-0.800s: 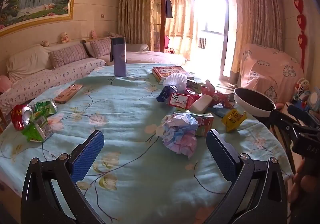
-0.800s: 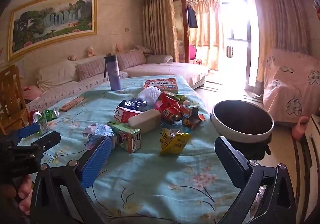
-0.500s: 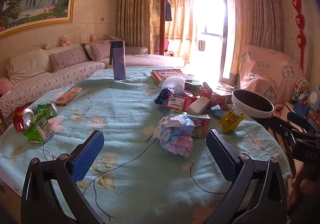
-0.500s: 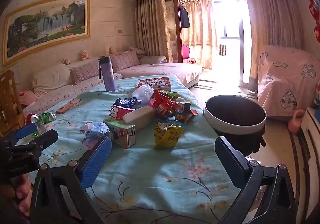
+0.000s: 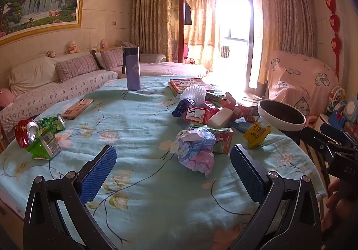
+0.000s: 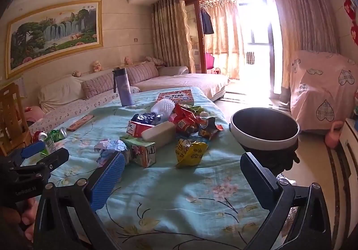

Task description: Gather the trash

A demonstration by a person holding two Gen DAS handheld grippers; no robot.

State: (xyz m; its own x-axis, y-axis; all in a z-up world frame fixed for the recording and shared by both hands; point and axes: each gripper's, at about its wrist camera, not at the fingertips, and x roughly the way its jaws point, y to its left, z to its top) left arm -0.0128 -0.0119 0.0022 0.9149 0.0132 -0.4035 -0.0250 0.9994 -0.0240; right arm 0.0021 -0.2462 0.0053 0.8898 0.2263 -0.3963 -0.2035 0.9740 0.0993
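Floral tablecloth (image 5: pixel 138 120) covers everything, so whatever's underneath is hidden. Left gripper (image 5: pixel 173 160) and right gripper (image 6: pixel 182 172) both hang wide apart, holding nothing. Crumpled paper wad (image 5: pixel 195 151) sits just beyond the left gripper's fingers, touching a juice carton (image 6: pixel 139 151) lying on its side — long axis across the table. Two crushed cans (image 5: pixel 25 132) sit far left. Trash bin (image 6: pixel 265 129) stands off the right edge, its base cut off.

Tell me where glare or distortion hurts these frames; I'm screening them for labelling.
Left wrist view: the balcony door blows out white, and its light washes the tablecloth mid-table; crumpled paper stays sharp. Right wrist view: the same door blooms; fisheye bends the ceiling and darkens the corners; the trash bin reads clearly.
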